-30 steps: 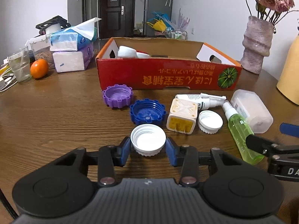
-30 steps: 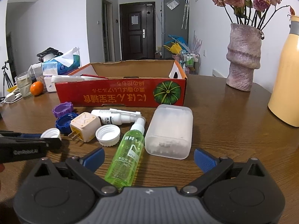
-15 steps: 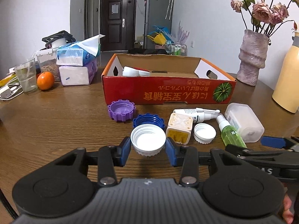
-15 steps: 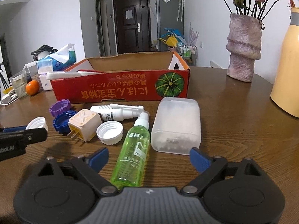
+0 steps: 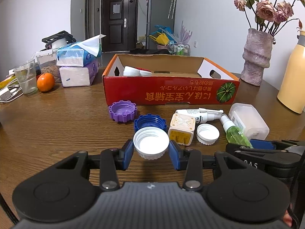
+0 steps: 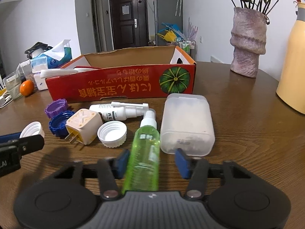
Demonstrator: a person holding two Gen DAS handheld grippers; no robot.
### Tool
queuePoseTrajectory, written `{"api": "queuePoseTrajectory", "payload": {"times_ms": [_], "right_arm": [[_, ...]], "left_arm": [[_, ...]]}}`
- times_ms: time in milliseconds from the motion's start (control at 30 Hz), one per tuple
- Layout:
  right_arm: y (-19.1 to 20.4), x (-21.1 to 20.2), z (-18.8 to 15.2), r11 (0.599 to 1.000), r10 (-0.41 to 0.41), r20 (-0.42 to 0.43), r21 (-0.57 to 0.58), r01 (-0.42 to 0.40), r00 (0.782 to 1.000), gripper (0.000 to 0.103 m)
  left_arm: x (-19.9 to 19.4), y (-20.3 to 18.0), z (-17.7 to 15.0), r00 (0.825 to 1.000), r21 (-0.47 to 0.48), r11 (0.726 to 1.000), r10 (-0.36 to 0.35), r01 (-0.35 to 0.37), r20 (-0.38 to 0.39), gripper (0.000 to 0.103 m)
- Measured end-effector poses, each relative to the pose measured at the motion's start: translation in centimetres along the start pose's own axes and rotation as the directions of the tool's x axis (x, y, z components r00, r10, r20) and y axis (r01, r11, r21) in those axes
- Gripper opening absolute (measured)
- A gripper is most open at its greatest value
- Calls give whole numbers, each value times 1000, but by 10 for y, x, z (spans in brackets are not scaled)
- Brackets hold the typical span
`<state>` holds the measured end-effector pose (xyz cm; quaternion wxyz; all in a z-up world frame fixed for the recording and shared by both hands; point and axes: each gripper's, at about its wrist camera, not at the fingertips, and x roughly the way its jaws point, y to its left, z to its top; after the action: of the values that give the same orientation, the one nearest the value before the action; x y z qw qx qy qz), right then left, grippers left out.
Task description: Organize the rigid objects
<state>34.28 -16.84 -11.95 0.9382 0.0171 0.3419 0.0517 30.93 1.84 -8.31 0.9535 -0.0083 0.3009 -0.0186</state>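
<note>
My left gripper (image 5: 151, 156) is shut on a large white cap (image 5: 151, 145), held just above the wooden table in front of a blue cap (image 5: 149, 123). The right gripper (image 6: 152, 162) straddles a green spray bottle (image 6: 145, 152) lying on the table. Its jaws are closing; the left pad is at the bottle's side and a gap remains at the right pad. A red cardboard box (image 5: 171, 93) stands behind, with white items inside. In the right wrist view the left gripper (image 6: 21, 147) and its cap (image 6: 32, 129) show at the left edge.
On the table lie a purple cap (image 5: 122, 112), plug adapter (image 5: 182, 131), small white cap (image 5: 207, 136), white nasal spray (image 5: 198, 114) and translucent case (image 6: 186, 122). A vase (image 5: 256, 57) and yellow flask (image 5: 293, 76) stand right; tissue packs (image 5: 76, 64), an orange (image 5: 45, 82) and a glass (image 5: 26, 78) left.
The right gripper's jaws have swung in from wide apart to close around the green bottle, and it edged forward over the bottle. The left gripper keeps its hold on the white cap.
</note>
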Motion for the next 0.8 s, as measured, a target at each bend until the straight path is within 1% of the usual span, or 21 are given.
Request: {"api": "queuePoseTrajectory", "payload": {"times_ms": [33, 67, 300, 800], "right_arm": [[1, -1, -1, 1000, 5, 3, -9, -5, 1000, 31], [3, -2, -1, 1000, 7, 6, -15, -7, 1000, 30], [4, -6, -3, 1000, 19, 15, -20, -19, 1000, 30], [6, -26, -1, 998, 63, 83, -25, -61, 995, 30]], "left_arm": [[-1, 0, 0, 1000, 0, 1000, 0, 0, 1, 42], [0, 0, 0, 1000, 0, 1000, -1, 1, 2, 42], [-1, 0, 0, 1000, 2, 1000, -3, 3, 7, 42], [-2, 2, 1, 1000, 0, 1000, 2, -2, 16, 42]]}}
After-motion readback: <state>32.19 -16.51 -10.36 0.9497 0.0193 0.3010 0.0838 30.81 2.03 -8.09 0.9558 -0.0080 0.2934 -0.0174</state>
